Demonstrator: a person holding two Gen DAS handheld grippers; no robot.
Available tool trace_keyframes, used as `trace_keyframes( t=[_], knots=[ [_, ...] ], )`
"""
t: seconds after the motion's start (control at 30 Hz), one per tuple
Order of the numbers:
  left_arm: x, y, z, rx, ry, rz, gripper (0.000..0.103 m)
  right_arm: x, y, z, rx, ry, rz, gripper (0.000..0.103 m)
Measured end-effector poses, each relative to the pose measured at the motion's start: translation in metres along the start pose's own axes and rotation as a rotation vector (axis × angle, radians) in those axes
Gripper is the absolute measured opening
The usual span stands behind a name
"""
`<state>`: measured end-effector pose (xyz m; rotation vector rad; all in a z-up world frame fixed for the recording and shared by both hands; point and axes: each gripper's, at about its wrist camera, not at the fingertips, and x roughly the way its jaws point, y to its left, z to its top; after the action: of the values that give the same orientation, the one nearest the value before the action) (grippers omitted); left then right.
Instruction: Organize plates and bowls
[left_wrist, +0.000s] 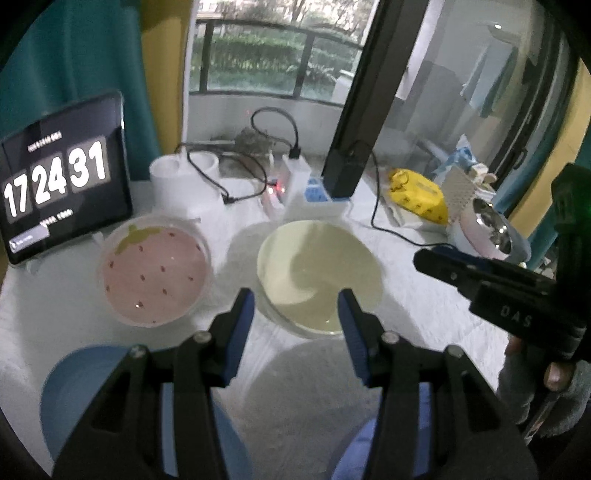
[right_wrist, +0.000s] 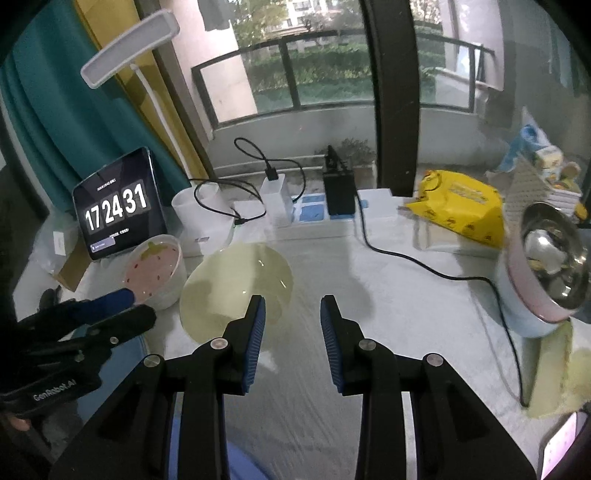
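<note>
A pale yellow plate (left_wrist: 317, 273) lies on the white table just beyond my left gripper (left_wrist: 295, 306), which stands open with nothing between its fingers. Left of it sits a pink strawberry-pattern bowl (left_wrist: 155, 275). A blue plate (left_wrist: 77, 387) lies near the bottom left, partly hidden under the gripper. In the right wrist view the yellow plate (right_wrist: 236, 288) is ahead and to the left of my right gripper (right_wrist: 291, 314), open and empty over bare table. The strawberry bowl (right_wrist: 157, 271) is farther left. Each gripper shows at the edge of the other's view.
A tablet (left_wrist: 62, 177) showing a clock leans at the back left. White containers (left_wrist: 184, 177), a power strip (left_wrist: 295, 184) with cables, a yellow packet (right_wrist: 461, 206) and a steel pot (right_wrist: 546, 266) crowd the back and right. A black cable (right_wrist: 443, 273) crosses the table.
</note>
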<state>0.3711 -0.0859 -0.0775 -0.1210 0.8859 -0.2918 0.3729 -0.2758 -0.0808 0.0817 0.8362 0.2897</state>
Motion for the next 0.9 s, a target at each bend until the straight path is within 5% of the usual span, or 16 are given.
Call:
trace_keyframes(
  t=[0.47,0.9],
  knots=[
    [0.061,0.013,0.011,-0.033,0.149,0.027,0.048,0.066,-0.009,0.019,0.009,0.177,0.072,0.033],
    [0.075,0.010,0.006,0.002,0.183,0.029,0.037,0.106,-0.013,0.012,0.054,0.360,0.118,0.033]
  ],
)
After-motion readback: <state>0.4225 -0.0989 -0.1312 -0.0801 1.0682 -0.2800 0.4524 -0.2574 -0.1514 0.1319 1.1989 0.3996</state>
